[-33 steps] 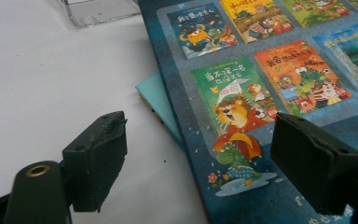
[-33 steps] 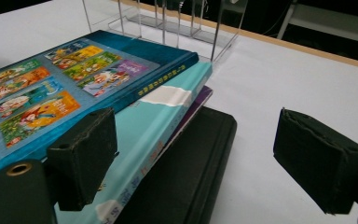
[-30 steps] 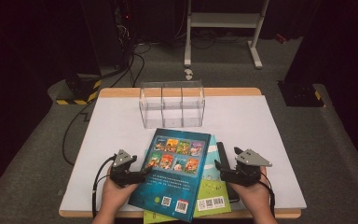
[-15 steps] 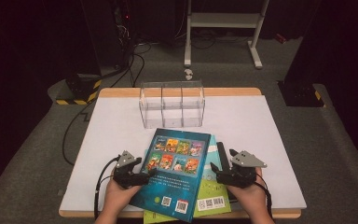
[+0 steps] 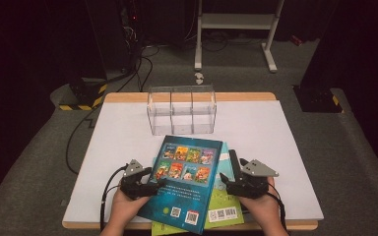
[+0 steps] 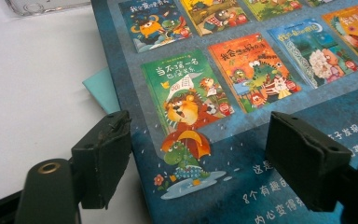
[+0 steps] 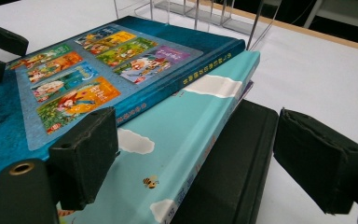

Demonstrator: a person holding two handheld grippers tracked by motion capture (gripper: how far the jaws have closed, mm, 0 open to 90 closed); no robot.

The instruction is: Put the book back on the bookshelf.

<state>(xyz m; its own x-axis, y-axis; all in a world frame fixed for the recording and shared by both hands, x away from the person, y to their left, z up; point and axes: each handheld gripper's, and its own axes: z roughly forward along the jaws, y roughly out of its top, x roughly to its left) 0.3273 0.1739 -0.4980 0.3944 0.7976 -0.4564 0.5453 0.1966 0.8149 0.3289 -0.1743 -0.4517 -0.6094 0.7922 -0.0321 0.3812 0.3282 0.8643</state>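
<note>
A dark blue picture book (image 5: pixel 187 182) lies on top of a small stack at the table's front, its back cover up. Beneath it are a light blue book (image 7: pixel 177 135) and a black book (image 7: pixel 233 158). My left gripper (image 5: pixel 151 181) is at the blue book's left edge. Its jaws (image 6: pixel 200 135) have just been closing but still stand open, one over the cover and one over the table, pressing on nothing. At the stack's right side my right gripper (image 5: pixel 225 181) is open (image 7: pixel 196 126), straddling the light blue and black books' edges.
A clear acrylic organizer (image 5: pixel 181 110) with three compartments stands behind the books near the far edge of the white table (image 5: pixel 285 137). A black cable trails from the left gripper off the table's front. Dark floor and equipment legs lie beyond.
My right gripper has shifted a little left, closer in on the stack. The left gripper has stayed at the book's edge. The books have not moved.
</note>
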